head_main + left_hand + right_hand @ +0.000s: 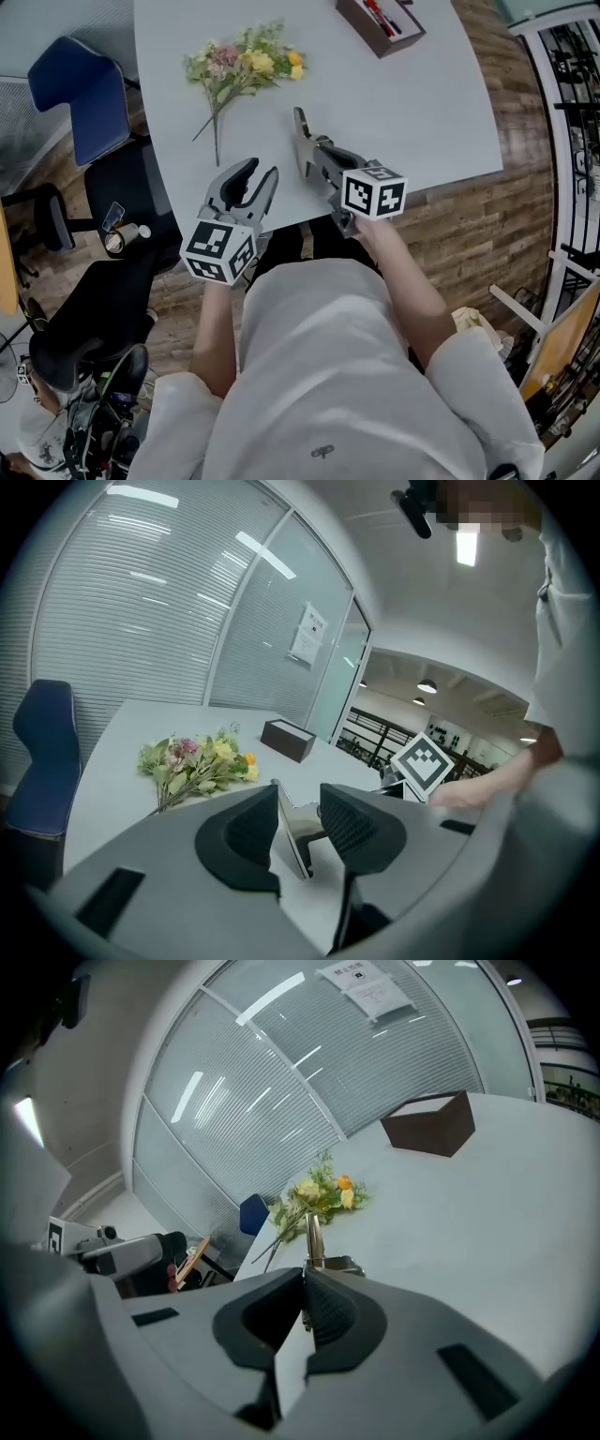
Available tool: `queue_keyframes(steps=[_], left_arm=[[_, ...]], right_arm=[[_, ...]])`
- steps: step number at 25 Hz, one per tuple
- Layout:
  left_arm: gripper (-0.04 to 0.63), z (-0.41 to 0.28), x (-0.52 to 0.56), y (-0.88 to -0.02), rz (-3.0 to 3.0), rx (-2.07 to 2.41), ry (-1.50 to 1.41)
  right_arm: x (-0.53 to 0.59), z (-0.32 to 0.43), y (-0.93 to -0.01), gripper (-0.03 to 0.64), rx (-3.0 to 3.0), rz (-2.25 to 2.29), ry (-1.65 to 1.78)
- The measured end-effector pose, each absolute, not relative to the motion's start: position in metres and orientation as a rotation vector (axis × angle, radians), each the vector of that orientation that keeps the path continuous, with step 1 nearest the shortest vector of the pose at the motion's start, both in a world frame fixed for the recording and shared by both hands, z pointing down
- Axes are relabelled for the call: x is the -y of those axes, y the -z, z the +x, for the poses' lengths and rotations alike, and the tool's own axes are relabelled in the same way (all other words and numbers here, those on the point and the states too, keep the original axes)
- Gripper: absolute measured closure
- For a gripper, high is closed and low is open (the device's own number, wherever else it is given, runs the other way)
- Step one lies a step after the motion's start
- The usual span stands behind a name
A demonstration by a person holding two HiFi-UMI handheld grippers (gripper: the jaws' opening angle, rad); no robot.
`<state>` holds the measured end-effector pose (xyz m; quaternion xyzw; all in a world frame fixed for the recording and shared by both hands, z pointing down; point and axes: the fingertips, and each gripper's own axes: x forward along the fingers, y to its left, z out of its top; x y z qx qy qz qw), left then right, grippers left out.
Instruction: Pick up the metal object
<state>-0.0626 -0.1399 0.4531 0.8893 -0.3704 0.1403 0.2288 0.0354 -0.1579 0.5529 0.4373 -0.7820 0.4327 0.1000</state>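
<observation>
The metal object (303, 142) is a flat silvery piece on the white table (422, 112), near the front edge. My right gripper (317, 165) is shut on its near end; the jaws have just drawn together on it. In the right gripper view the metal object (312, 1234) sticks out past the right gripper (303, 1283) toward the flowers. Whether it is off the table I cannot tell. My left gripper (262, 174) stands open just left of it, holding nothing. In the left gripper view the metal object (289, 841) shows through the gap of the left gripper (300, 810).
A bunch of flowers (244, 66) lies beyond the grippers. A brown box (380, 23) stands at the table's far side. A blue chair (80, 94) and black chairs (112, 309) stand off the table's left. Wooden floor lies to the right.
</observation>
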Motion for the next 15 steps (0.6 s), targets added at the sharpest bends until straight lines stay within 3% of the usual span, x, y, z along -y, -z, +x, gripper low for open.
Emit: queue_keyframes(steps=[15], left_arm=[[0.448, -0.104, 0.146, -0.435, 2.489, 1.058, -0.321]], right_arm=[[0.163, -0.001, -0.506, 0.604, 2.412, 1.292, -1.026]])
